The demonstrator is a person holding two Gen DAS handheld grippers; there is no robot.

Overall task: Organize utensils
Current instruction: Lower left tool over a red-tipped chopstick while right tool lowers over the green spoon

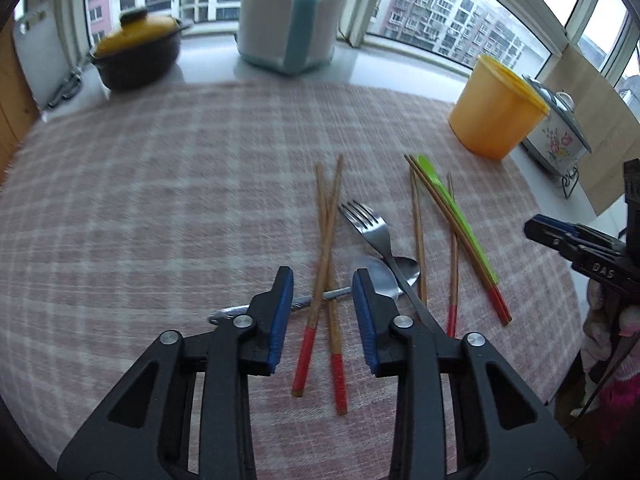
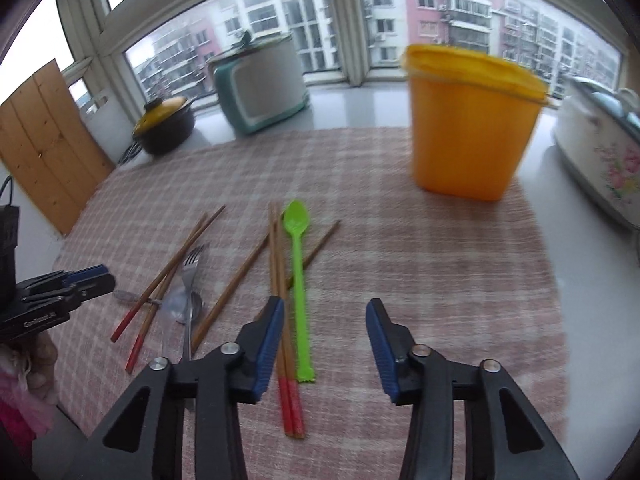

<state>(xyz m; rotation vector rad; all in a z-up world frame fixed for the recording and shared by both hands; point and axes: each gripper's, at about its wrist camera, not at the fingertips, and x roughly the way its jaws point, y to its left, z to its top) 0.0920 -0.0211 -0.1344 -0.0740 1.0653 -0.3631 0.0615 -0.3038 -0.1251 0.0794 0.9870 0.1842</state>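
Observation:
Utensils lie loose on a pink checked cloth [image 1: 160, 200]: a crossed pair of red-tipped wooden chopsticks [image 1: 326, 280], a steel fork [image 1: 372, 232], a steel spoon [image 1: 376, 276], more chopsticks [image 1: 452, 240] and a green plastic spoon [image 1: 456, 216]. My left gripper [image 1: 322, 280] is open, its fingers either side of the crossed pair, just above the cloth. My right gripper [image 2: 325, 308] is open and empty; the green spoon [image 2: 298, 272] and a chopstick pair [image 2: 280, 280] lie by its left finger. A tall orange container [image 2: 468, 124] stands at the back right.
On the sill beyond the cloth stand a dark pot with a yellow lid [image 1: 136, 56], a white and teal cooker [image 1: 288, 20] and a floral cooker [image 1: 556, 136]. A wooden board [image 2: 44, 144] leans at the left. The cloth's right edge is near the floral cooker.

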